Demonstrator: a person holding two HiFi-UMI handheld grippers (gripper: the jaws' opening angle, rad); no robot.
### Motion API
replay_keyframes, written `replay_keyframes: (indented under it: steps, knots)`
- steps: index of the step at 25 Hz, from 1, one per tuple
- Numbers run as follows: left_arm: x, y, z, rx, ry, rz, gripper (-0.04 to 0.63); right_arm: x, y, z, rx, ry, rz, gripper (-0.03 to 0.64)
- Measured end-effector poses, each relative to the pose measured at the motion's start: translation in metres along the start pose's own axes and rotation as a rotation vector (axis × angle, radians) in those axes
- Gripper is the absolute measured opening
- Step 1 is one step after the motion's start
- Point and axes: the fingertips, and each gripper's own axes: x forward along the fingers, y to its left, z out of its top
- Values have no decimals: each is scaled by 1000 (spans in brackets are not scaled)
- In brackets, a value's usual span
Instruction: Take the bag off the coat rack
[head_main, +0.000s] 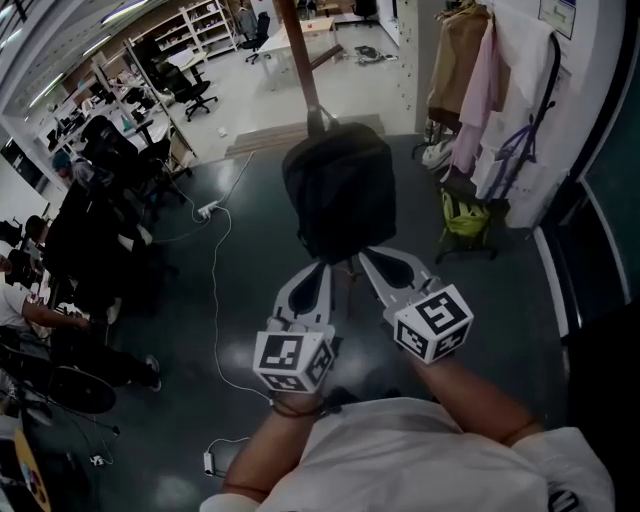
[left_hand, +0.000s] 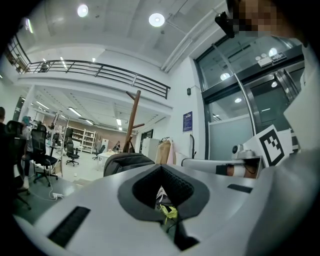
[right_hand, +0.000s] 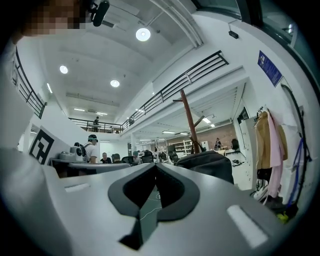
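A black backpack (head_main: 338, 190) hangs from a brown wooden coat rack pole (head_main: 298, 60) in the middle of the head view. Just below its bottom edge, my left gripper (head_main: 325, 268) and right gripper (head_main: 362, 255) point up at it side by side. Both are shut with nothing between the jaws. In the left gripper view the backpack (left_hand: 127, 162) shows beyond the shut left gripper (left_hand: 161, 167), with the pole (left_hand: 132, 117) rising behind it. From the right gripper view, the backpack (right_hand: 210, 162) sits past the shut right gripper (right_hand: 155, 165), and the pole (right_hand: 189, 120) stands above it.
Coats and garments (head_main: 490, 90) hang along the right wall, with a yellow-green bag (head_main: 465, 215) on the floor under them. A white cable and power strip (head_main: 210, 210) lie on the dark floor at left. Office chairs (head_main: 190, 90) and seated people fill the left side.
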Motion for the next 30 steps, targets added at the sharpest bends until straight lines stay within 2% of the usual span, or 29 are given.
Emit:
replay_keyframes:
  steps: [6,18,25,30]
  knots:
    - [34,35,11,-2,-3,-27,6,43,-13,1,4,4,-11,3]
    - [98,107,25,-32,5,-191,6,145,-44,5,-9,4,-119,4]
    - [131,135,35,-43,6,-281,6,182,-60,6,-23,14,-175,6]
    - [151,149,40,-38,5,-309,6,202,-76,10,-26,9,-201,8]
